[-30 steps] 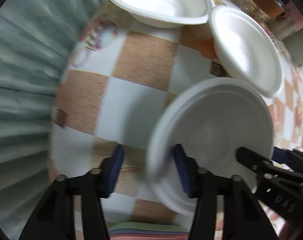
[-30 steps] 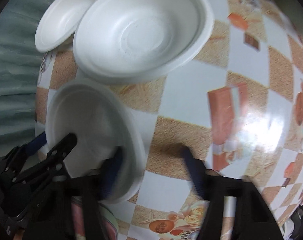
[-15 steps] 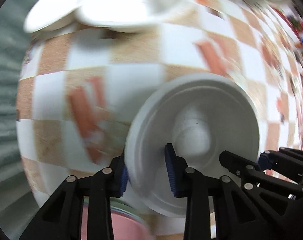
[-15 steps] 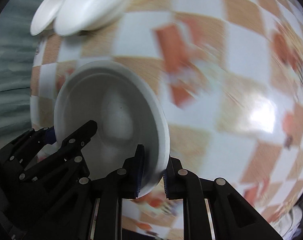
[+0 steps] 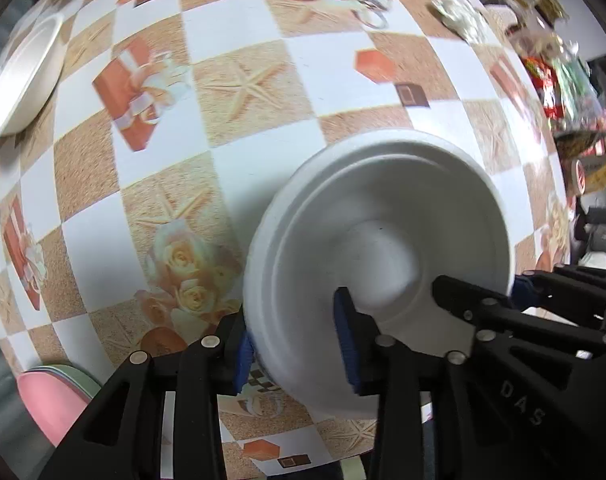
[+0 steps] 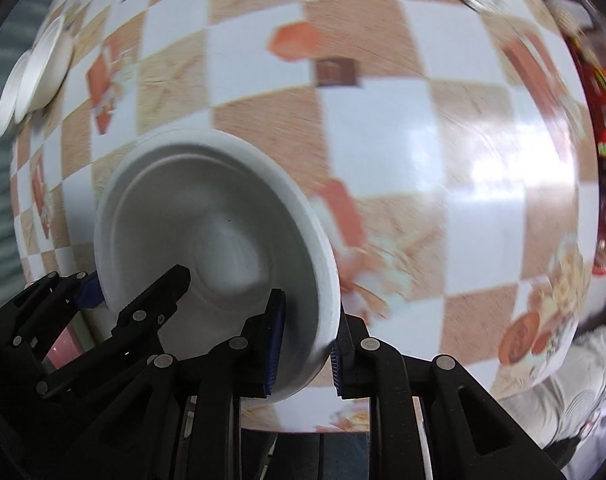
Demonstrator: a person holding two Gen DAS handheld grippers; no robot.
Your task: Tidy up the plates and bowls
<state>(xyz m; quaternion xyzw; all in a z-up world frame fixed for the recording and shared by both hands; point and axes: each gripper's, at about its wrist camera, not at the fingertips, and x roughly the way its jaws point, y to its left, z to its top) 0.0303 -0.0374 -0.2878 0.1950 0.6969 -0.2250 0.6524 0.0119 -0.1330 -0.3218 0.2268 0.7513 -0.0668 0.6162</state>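
Both claws pinch one white bowl (image 5: 379,264) above the checked table (image 5: 247,80). The left claw (image 5: 295,344) grips its rim at 7 o'clock, loosening a little. The right claw (image 6: 303,354) squeezes the rim at 5 o'clock.

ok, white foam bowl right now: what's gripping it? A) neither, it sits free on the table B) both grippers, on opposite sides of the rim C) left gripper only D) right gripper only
B: the white foam bowl has its rim between the pads of the left gripper and, on the opposite side, of the right gripper.
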